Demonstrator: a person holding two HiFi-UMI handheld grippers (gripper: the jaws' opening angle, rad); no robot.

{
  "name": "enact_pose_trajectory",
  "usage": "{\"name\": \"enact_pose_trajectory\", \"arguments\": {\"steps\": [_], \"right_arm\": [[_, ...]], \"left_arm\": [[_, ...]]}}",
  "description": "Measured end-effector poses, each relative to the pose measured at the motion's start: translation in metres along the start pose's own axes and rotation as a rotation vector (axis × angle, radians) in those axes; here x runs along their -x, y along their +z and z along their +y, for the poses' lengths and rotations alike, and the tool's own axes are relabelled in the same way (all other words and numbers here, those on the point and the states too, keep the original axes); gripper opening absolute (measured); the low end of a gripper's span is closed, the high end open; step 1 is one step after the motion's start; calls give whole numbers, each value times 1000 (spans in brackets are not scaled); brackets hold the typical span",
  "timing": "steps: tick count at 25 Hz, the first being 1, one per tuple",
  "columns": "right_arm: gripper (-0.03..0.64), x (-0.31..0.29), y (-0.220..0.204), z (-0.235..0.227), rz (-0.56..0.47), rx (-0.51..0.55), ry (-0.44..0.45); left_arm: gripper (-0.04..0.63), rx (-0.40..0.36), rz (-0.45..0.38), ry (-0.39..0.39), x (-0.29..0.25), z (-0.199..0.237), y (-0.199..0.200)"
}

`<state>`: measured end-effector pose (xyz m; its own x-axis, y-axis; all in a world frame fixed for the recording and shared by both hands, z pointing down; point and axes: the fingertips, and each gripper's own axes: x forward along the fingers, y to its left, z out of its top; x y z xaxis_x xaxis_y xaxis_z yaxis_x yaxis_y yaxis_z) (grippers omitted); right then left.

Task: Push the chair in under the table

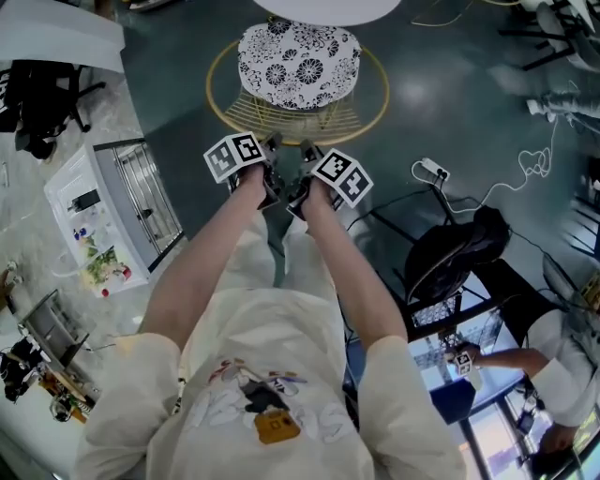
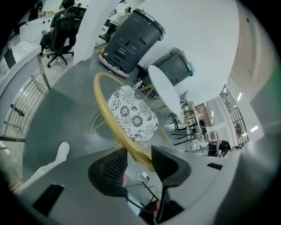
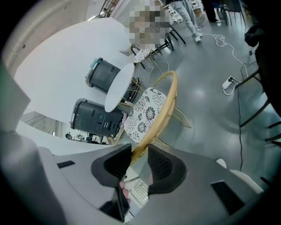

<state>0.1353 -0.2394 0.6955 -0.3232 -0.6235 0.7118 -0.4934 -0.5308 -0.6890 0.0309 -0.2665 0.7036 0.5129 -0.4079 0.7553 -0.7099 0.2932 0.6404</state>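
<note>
The chair has a black-and-white flowered cushion (image 1: 298, 64) and a gold back rail (image 1: 223, 114) and stands just short of the white round table (image 1: 328, 9). Both grippers sit side by side at the near middle of that rail. The left gripper (image 1: 274, 145) has the gold rail (image 2: 115, 118) running between its jaws (image 2: 139, 158), which close on it. The right gripper (image 1: 306, 150) holds the same rail (image 3: 162, 110) between its jaws (image 3: 139, 154). In both gripper views, cushion (image 2: 133, 115) and table top (image 2: 166, 94) lie beyond the jaws.
Two dark bins (image 2: 131, 39) stand behind the table. A power strip with a white cable (image 1: 431, 171) lies on the floor to the right, near a black office chair (image 1: 459, 248). A white rack (image 1: 122, 206) stands at the left. A seated person (image 1: 562, 366) is at bottom right.
</note>
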Motion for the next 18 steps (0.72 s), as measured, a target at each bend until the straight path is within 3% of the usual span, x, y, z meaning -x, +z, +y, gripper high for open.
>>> {"name": "enact_pose_trajectory", "arguments": {"steps": [9, 18], "right_arm": [[112, 9, -1, -2, -21, 37, -7], [112, 38, -5, -1, -40, 83, 11]], "left_arm": [[169, -57, -20, -62, 5, -4, -4], [169, -175, -31, -38, 37, 0, -19]]}}
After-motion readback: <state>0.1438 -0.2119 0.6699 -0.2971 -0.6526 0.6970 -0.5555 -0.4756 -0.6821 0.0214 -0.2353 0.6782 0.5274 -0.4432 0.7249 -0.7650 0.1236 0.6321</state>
